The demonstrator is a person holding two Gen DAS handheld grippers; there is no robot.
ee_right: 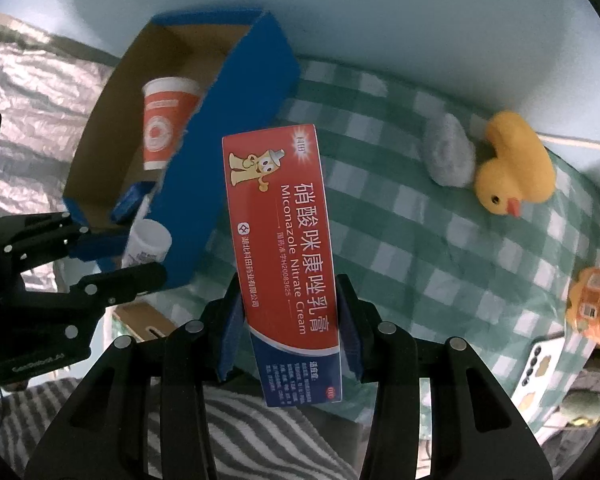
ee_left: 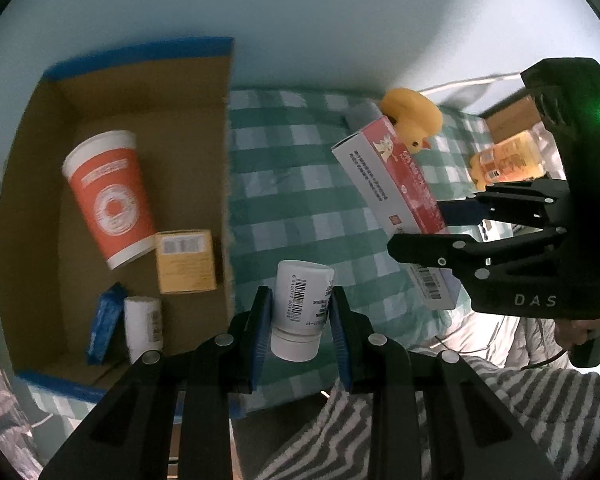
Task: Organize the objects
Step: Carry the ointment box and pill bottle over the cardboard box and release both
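1. Left gripper (ee_left: 300, 320): I see it clamped on one white bottle (ee_left: 302, 312), held just beside the cardboard box (ee_left: 140, 80).
2. Right gripper (ee_right: 290, 320): clamped on one red cream carton (ee_right: 284, 248), above the checked cloth (ee_right: 400, 240).
3. Box holds five items: one orange cup (ee_left: 110, 196), one yellow carton (ee_left: 186, 262), one blue packet (ee_left: 106, 322), one white bottle.
4. One rubber duck (ee_right: 512, 168) on cloth.

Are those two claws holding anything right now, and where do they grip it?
Left gripper clamps a white bottle by its sides near the cap end. Right gripper clamps a red cream box across its lower half.
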